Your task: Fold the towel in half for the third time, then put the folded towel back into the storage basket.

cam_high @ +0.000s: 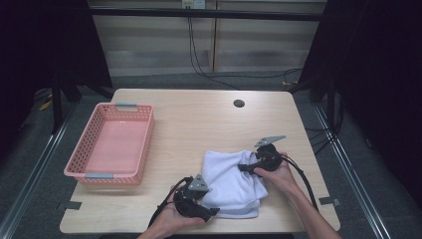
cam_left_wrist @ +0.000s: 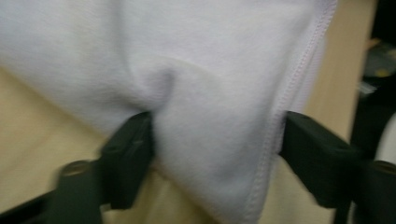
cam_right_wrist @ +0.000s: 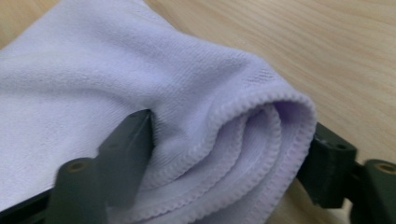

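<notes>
- White towel (cam_high: 233, 183) lies folded on the near right part of the wooden table (cam_high: 199, 124), well apart from the pink basket (cam_high: 112, 144) at the left, which looks empty.
- Left gripper (cam_high: 211, 209) sits at the towel's near left corner; in the left gripper view its jaws stand wide with a hemmed corner (cam_left_wrist: 219, 140) bunched between them, both jaws touching cloth, not yet pinched tight as far as we can judge.
- Right gripper (cam_high: 245, 168) is at the towel's right edge; in the right gripper view the stacked folded layers (cam_right_wrist: 243, 154) sit between its jaws, again wide apart and pressing the bundle from both sides.
- We judge the step as grasping both ends to lift or fold the towel.
- To do it well: close both jaws fully on all layers, catch the hems rather than just the top ply, lift both ends together and level so the fold does not slide open.
</notes>
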`<state>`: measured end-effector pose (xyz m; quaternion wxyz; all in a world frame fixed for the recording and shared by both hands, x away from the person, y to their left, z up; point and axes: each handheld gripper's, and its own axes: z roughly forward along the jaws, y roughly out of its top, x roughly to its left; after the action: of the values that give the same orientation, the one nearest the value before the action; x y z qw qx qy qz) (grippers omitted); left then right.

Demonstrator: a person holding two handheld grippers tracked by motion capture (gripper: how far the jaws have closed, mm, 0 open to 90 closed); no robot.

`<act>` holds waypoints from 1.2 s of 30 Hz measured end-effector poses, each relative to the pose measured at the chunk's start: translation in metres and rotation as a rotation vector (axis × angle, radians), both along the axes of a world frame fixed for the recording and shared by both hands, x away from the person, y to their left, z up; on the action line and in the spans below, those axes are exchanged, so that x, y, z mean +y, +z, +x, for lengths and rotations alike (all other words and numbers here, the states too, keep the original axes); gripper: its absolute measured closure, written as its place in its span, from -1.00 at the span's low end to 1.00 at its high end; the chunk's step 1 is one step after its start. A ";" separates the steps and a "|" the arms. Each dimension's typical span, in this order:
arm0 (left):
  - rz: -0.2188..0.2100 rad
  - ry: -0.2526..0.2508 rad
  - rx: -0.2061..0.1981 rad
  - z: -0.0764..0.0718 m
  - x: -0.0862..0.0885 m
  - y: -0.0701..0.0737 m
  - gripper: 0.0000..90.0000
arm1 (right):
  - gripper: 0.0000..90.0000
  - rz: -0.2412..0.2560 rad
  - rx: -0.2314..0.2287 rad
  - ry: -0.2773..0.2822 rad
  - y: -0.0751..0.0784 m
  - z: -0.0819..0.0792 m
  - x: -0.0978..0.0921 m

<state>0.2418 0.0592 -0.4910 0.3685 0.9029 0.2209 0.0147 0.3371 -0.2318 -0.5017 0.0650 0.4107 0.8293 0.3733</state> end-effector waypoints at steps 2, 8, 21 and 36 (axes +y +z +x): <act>0.009 0.006 -0.010 0.003 0.003 0.001 0.08 | -0.13 -0.005 0.002 0.007 0.001 -0.001 0.002; -0.039 0.005 0.035 0.012 0.006 0.000 0.43 | 0.21 0.036 0.023 0.035 0.001 -0.003 0.002; -0.099 -0.019 0.111 0.023 0.012 0.006 0.57 | 0.49 0.068 0.029 0.017 0.006 0.000 0.001; -0.208 0.018 0.108 0.034 0.028 0.019 0.59 | 0.50 0.169 0.029 0.009 0.018 0.010 -0.004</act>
<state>0.2759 0.0867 -0.4717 0.4478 0.8571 0.2489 -0.0536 0.3476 -0.2361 -0.4836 0.0166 0.4164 0.7975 0.4364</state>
